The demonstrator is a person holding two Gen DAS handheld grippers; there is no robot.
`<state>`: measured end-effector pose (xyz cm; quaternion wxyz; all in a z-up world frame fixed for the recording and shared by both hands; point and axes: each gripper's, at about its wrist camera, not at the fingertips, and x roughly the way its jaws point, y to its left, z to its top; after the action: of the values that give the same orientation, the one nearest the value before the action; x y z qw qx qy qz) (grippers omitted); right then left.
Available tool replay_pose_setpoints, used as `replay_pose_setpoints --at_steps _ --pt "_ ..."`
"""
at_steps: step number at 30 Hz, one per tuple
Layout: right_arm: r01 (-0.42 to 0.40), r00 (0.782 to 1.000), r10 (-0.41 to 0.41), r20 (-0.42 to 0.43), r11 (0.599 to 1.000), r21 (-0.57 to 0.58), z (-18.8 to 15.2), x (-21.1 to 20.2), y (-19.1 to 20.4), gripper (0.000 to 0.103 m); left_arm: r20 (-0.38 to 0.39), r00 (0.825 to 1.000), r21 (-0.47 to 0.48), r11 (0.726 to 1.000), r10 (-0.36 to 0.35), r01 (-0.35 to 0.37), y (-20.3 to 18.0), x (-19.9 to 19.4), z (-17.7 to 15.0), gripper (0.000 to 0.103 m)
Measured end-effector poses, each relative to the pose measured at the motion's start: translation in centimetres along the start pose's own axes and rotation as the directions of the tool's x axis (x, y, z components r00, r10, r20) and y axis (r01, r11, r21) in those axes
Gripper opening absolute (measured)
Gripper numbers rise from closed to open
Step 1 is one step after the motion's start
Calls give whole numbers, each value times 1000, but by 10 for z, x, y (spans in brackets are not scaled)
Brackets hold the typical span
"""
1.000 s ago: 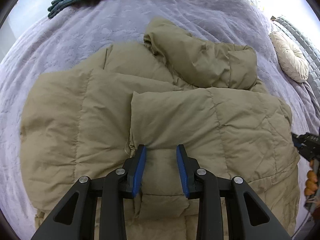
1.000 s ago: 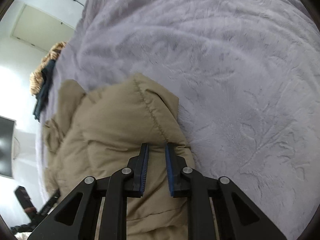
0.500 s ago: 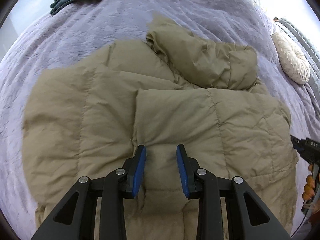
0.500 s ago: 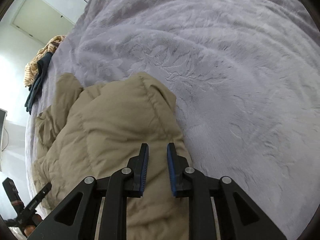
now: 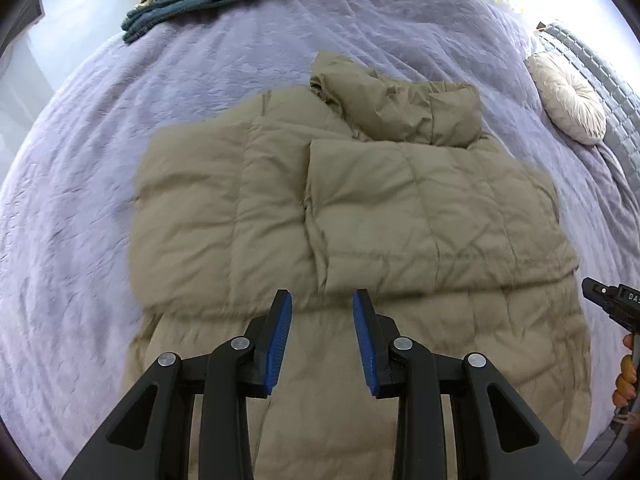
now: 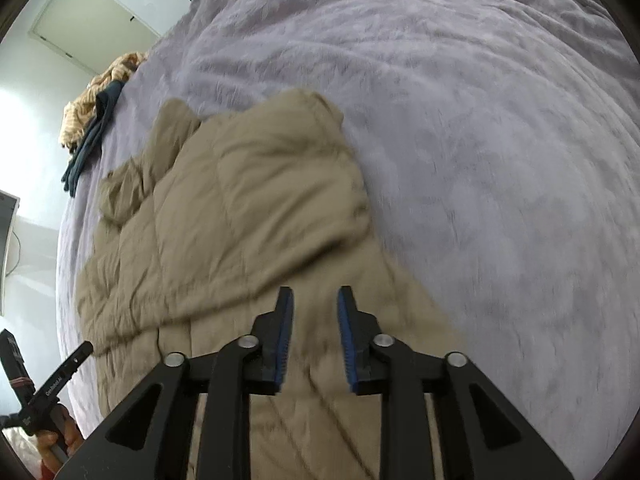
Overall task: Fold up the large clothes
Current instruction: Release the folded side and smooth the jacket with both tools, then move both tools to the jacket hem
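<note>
Partly blurred – jacket (image 5: 360, 208) hem hidden behind left gripper (image 5: 322, 312) fingers (image 5: 280, 328)

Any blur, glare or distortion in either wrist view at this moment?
Left wrist view: fisheye bends the bed; the jacket smears slightly at its left edge; window glare top right. Right wrist view: stronger motion blur on jacket and bedspread; blown-out white at left.

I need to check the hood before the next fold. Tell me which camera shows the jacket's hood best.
The left wrist view. There the hood lies in full sight, crumpled at the far end of the tan puffer jacket. The right wrist view shows it only edge-on at the left and blurred.
</note>
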<state>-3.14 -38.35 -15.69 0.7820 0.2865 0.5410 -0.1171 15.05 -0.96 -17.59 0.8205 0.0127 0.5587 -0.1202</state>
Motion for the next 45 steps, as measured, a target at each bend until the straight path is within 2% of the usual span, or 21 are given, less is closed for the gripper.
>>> replay_pose_setpoints --at_steps 2,3,4,5,6,8,11,19,23,26,30,40,41,45 --pt "0 1000 0 -9 1000 -8 -13 -5 4 42 -6 1000 -5 1000 1 -1 1 -9 -13 34" --pt "3 1000 -3 -10 1000 -13 -18 -7 5 42 -10 1000 -9 1000 -2 2 2 -11 -18 38" --pt "5 1000 -5 -14 1000 -19 -24 -10 8 42 -19 1000 -16 1000 -5 5 4 -14 -24 51" --pt "3 1000 -3 -21 1000 -22 -30 -11 9 42 -26 1000 -24 1000 -4 4 6 -18 -30 84" --pt "1 1000 -2 -29 1000 -22 -35 -13 11 42 -23 1000 -30 1000 -5 5 7 -20 -34 91" --pt "-5 999 4 -48 1000 -23 -44 -15 15 42 -33 999 -30 999 -20 19 9 -26 -44 91" --pt "-5 998 3 -68 1000 -26 -57 -19 20 44 -74 997 -32 999 -4 1 10 -31 -57 92" --pt "-22 992 18 -124 999 -33 -92 -38 32 65 -123 992 -12 1000 27 -28 10 -54 -87 93" --pt "-36 989 31 -143 999 -32 -106 -47 35 81 -155 987 -15 999 35 -38 12 -64 -101 93" --pt "-42 987 40 -154 999 -12 -114 -54 34 81 -175 984 -16 999 40 -44 15 -68 -110 93" --pt "-46 987 49 -153 999 29 -124 -63 28 92 -209 976 -21 998 54 -59 21 -72 -123 93" --pt "-13 978 44 -203 988 154 -147 -70 -1 95 -256 964 -52 995 73 -89 37 -82 -145 93" --pt "-8 976 44 -214 986 167 -151 -69 -4 103 -261 963 -53 995 72 -89 38 -83 -147 93" --pt "-5 968 56 -246 979 202 -162 -69 -11 103 -267 961 -56 994 79 -97 40 -86 -152 93"
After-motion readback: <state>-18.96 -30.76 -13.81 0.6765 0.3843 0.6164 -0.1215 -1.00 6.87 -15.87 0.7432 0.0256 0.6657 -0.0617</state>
